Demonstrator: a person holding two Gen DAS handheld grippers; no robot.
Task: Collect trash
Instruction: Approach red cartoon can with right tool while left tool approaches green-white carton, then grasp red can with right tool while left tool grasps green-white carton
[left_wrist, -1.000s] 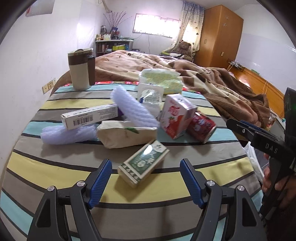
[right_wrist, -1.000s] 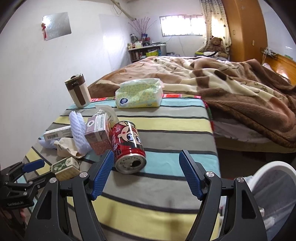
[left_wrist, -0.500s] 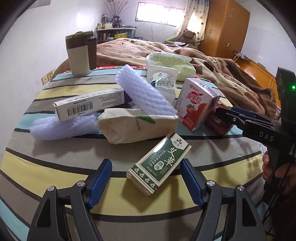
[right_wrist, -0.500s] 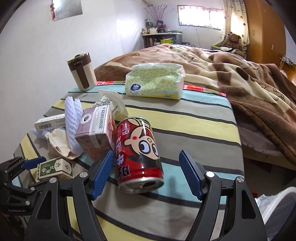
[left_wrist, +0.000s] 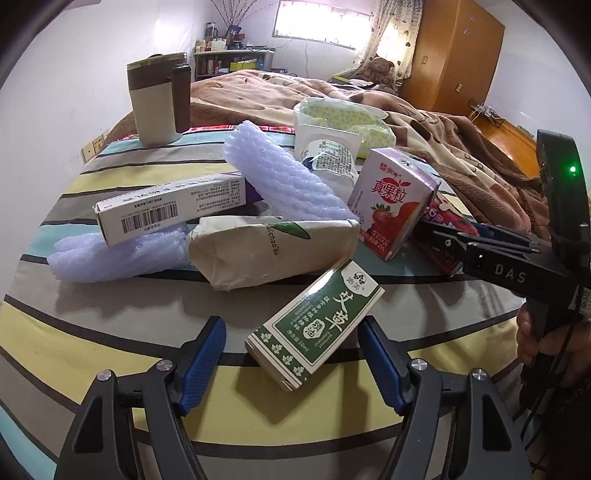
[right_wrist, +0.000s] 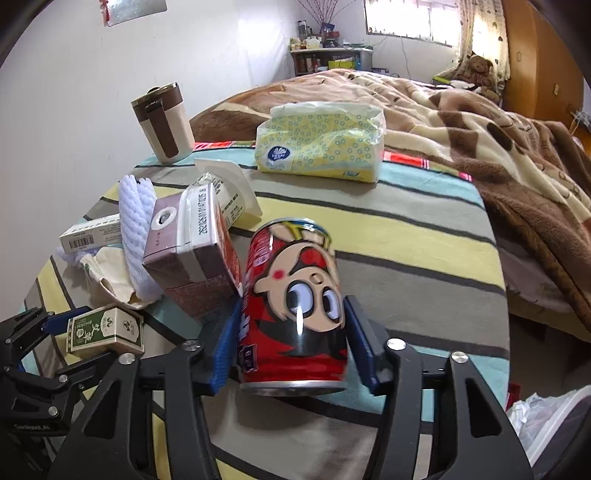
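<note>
A pile of trash lies on a striped table (left_wrist: 110, 354). My left gripper (left_wrist: 291, 354) is open, its blue pads on either side of a green and white carton (left_wrist: 317, 325), not touching. My right gripper (right_wrist: 291, 343) has closed on a red cartoon can (right_wrist: 295, 310) lying on its side; both pads touch it. The can (left_wrist: 443, 236) is mostly hidden in the left wrist view behind the right gripper (left_wrist: 480, 247). A strawberry milk carton (left_wrist: 395, 203), a beige paper bag (left_wrist: 269, 251), purple foam netting (left_wrist: 284, 177) and a white barcoded box (left_wrist: 170, 206) lie behind.
A brown and cream mug (left_wrist: 159, 99) and a yellow tissue pack (right_wrist: 321, 140) stand at the table's back. A bed with a brown blanket (right_wrist: 480, 122) lies beyond. A white bin with a liner (right_wrist: 554, 421) sits low right of the table.
Both grippers moved forward toward the table. The right jaws narrowed from wide open onto the red can. The left gripper came up to the green carton and stayed open.
</note>
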